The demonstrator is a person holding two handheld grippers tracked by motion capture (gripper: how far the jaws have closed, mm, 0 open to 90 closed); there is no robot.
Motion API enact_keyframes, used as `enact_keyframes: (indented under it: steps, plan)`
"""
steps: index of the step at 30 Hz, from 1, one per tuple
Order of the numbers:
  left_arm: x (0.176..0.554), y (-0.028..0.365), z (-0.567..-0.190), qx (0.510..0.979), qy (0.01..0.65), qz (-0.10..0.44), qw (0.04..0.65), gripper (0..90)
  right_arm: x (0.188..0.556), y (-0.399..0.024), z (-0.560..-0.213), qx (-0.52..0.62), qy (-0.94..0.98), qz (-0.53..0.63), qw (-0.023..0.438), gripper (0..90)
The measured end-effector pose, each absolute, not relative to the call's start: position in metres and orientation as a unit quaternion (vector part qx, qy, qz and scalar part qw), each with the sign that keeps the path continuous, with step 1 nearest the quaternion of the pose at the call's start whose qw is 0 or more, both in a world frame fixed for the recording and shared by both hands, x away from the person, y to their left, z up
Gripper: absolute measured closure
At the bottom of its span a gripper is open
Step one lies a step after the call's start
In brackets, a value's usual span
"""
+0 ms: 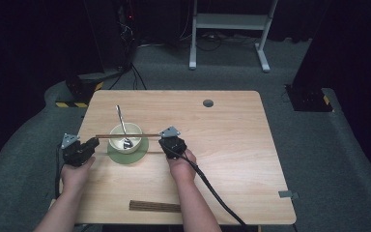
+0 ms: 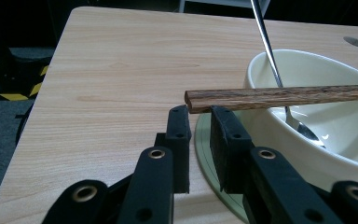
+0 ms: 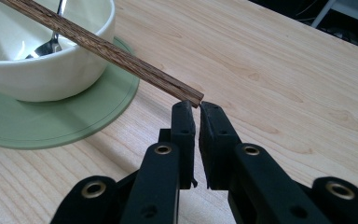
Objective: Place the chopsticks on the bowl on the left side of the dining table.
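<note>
A dark wooden chopstick (image 1: 128, 136) lies level across the top of a cream bowl (image 1: 131, 131), its ends reaching out past the rim on both sides. The bowl sits on a round green saucer (image 1: 142, 151), left of centre on a pale wood worktop (image 1: 232, 140). A metal spoon (image 1: 121, 126) rests in the bowl, its handle leaning over the far rim.

In the left gripper view, the chopstick's (image 2: 279, 97) squared end sits just above the tips of the left gripper (image 2: 199, 116). The two black fingers (image 2: 179, 135) stand a little apart with a narrow gap between them, and the stick's end lies over that gap. Whether they actually pinch it cannot be told. Behind it are the bowl (image 2: 317, 154), the spoon (image 2: 272, 60) and the saucer's edge (image 2: 205, 154).

In the right gripper view, the chopstick's (image 3: 102, 46) other end comes down to the tips of the right gripper (image 3: 195, 108). Its fingers (image 3: 184, 135) are nearly pressed together, with a thin slit between, and the stick's end touches or sits just at their tips. The bowl (image 3: 51, 65) and saucer (image 3: 74, 121) lie to the left.

From above, the left gripper (image 1: 94, 142) is held at the worktop's left edge and the right gripper (image 1: 166, 141) just right of the saucer. A second dark stick (image 1: 155, 206) lies near the front edge, well apart.
</note>
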State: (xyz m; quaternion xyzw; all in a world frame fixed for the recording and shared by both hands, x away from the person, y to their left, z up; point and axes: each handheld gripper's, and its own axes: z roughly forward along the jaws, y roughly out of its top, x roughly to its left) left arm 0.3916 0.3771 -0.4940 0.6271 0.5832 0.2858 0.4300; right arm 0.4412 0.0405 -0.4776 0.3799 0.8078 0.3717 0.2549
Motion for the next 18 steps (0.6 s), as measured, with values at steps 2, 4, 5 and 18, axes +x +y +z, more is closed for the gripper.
enact_keyframes:
  steps: [2,4,5,18]
  plan:
    - [0.3917,0.3773,-0.4942,0.627,0.583,0.286,0.43,78.3,0.4413,0.0409,-0.4778,0.378,0.808,0.372,0.255,84.1]
    - [0.3918,0.3772,-0.4943,0.628,0.583,0.285,0.429,78.9,0.441,0.0412,-0.478,0.379,0.808,0.372,0.255,84.0]
    - [0.3918,0.3772,-0.4944,0.627,0.584,0.285,0.429,78.9,0.4408,0.0414,-0.4781,0.379,0.808,0.372,0.255,84.0]
    - [0.3921,0.3771,-0.495,0.628,0.583,0.285,0.429,78.9,0.4403,0.0418,-0.4783,0.38,0.807,0.373,0.257,83.8]
